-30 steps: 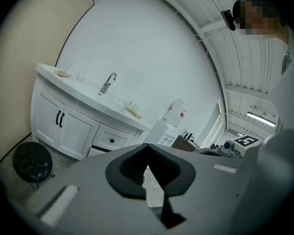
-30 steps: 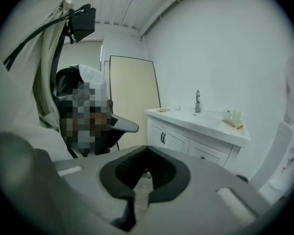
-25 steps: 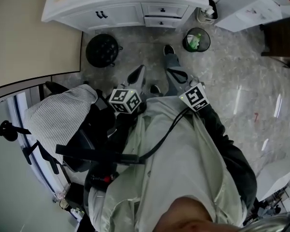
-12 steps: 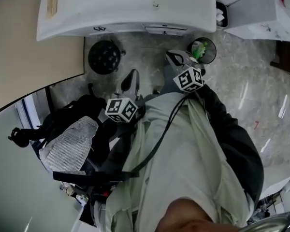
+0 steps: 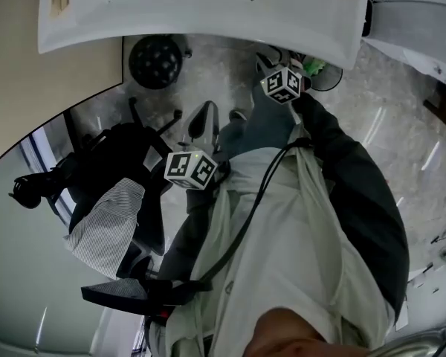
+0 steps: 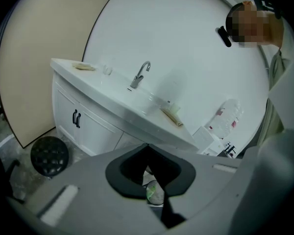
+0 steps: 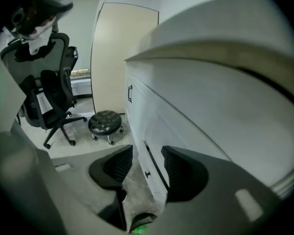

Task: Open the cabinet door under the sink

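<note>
Left gripper (image 6: 148, 148): jaw tips together, nothing gripped. A narrow gap below the tips shows part of a waste bin (image 6: 156, 194) with green contents. This gripper is held clear of the vanity, touching nothing.

Right gripper (image 7: 147, 153): jaws moderately apart and empty. They straddle the line of a white drawer front (image 7: 154, 173) with a small dark knob (image 7: 148, 174); contact with it cannot be confirmed. From the head view, this gripper's tips are cut off by the overhanging countertop (image 5: 208, 13).

Cabinet door (image 6: 90, 131): closed, below the faucet (image 6: 141, 75), with paired black handles (image 6: 76, 118) at its left edge. It sits well apart from both grippers, and from overhead the countertop hides it entirely.

A round black stool (image 6: 49, 155) stands on the floor just beside the vanity's left end. An office chair (image 7: 49, 97) stands further back. Small items on the countertop are too indistinct to name.
</note>
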Demonstrator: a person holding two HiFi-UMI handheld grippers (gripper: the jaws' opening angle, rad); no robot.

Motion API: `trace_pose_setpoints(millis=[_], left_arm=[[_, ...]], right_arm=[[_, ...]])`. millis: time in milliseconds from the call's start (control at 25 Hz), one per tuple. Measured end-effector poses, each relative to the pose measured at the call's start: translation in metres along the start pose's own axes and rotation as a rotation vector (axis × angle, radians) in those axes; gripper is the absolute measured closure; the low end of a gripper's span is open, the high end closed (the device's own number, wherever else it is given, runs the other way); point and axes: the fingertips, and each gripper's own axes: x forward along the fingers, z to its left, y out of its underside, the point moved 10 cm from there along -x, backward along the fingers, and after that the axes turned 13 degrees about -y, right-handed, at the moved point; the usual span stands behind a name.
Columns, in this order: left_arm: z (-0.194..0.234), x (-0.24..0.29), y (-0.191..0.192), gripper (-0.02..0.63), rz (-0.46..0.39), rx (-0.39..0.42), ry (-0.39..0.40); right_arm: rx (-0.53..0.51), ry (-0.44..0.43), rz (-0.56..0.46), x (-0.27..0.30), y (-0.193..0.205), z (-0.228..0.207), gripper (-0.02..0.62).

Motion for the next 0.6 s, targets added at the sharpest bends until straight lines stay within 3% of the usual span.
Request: trace_pose_setpoints(millis=[160,400,440,600], left_arm=[[0.008,-0.007,0.010,0.598,0.031,-0.049,-0.056],[0.026,-0.011,0.032,0.598,0.043,-0.109,-0.136],[0.028,-0.009,0.034,0.598,0.046,-0.101,-0.142],[0.034,0.006,0.042,0.598,0.056,-0.087,-0.147]], right_arm=[[0.011,0.090,0.073,0.034,0.011,-0.018,0.402],[-0.174,0.261,0.182,0.078,0.012,-0.031,0.496],[-0.186,0.277,0.179,0.078,0.013,-0.032,0.523],[-0.220,0.265,0.161,0.076,0.019,-0.032,0.531]])
